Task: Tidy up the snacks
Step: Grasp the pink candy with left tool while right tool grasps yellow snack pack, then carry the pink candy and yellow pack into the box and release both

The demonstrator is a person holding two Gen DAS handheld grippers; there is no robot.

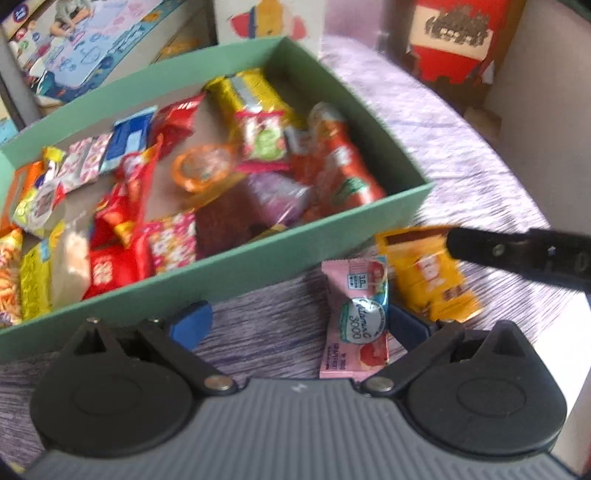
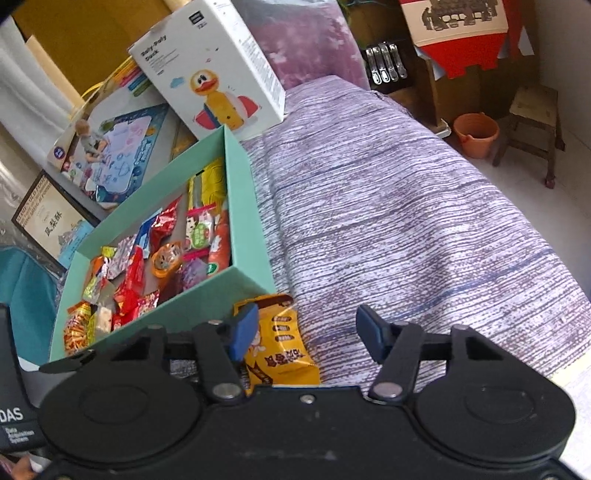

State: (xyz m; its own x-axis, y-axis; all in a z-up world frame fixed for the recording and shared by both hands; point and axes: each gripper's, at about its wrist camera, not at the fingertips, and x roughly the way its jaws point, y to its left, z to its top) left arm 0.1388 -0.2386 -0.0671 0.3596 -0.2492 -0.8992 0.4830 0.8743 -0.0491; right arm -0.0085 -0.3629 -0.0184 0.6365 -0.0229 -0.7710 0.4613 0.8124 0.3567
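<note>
A green box holds several snack packets; it also shows in the right wrist view. A pink packet and a yellow packet lie on the purple striped cloth beside the box. My left gripper is open, with the pink packet between its blue fingers. My right gripper is open over the yellow packet, which lies by its left finger. Its finger also shows as a dark bar in the left wrist view.
Toy boxes stand behind the green box: a duck box and a drawing-mat box. The purple cloth stretches to the right. A red poster, an orange bucket and a wooden stool are beyond it.
</note>
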